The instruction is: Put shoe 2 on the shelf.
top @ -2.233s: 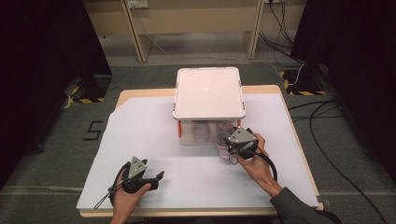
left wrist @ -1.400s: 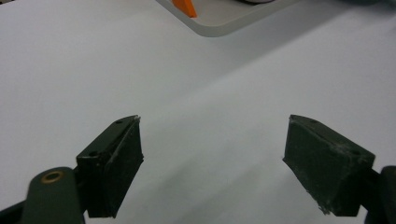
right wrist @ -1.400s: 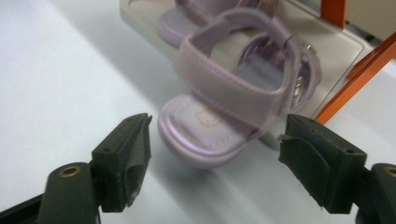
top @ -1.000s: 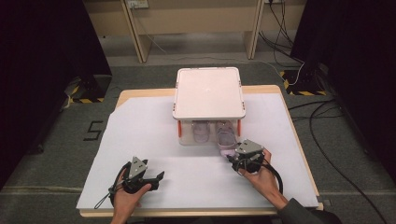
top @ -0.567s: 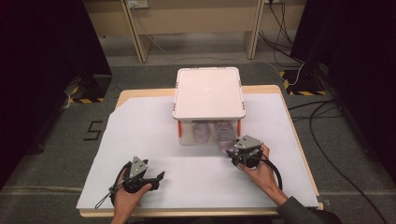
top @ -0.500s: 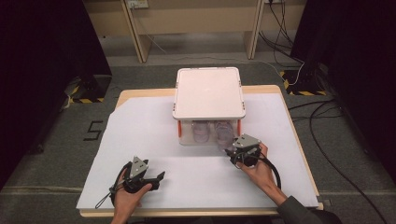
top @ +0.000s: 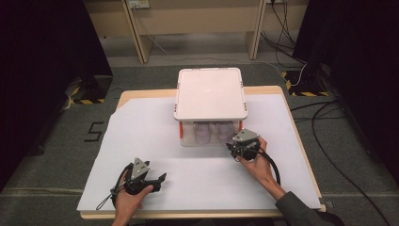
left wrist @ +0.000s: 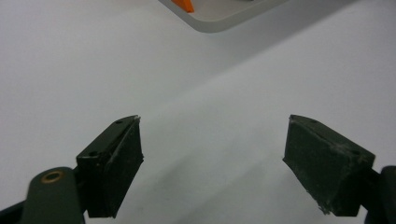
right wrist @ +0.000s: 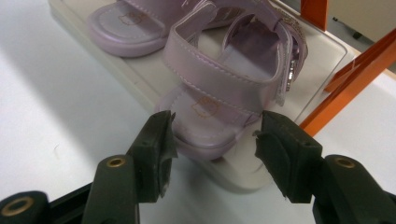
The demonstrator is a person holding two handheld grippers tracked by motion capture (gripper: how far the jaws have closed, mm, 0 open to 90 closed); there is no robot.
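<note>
Jaws of the right gripper (right wrist: pixel 212 140) stand open on either side of the heel of a lilac sandal (right wrist: pixel 224 88), close to it but not clamped; whether the pads touch it I cannot tell. That sandal lies on the base of a clear box (top: pixel 209 136) with orange posts, beside a second sandal (right wrist: pixel 128 23), under a white lid (top: pixel 210 92). Seen from above, the box stands mid-counter on a white sheet (top: pixel 141 136). Near the front edge, the left gripper (left wrist: pixel 212 158) rests well apart from the box, jaws wide open over bare sheet.
</note>
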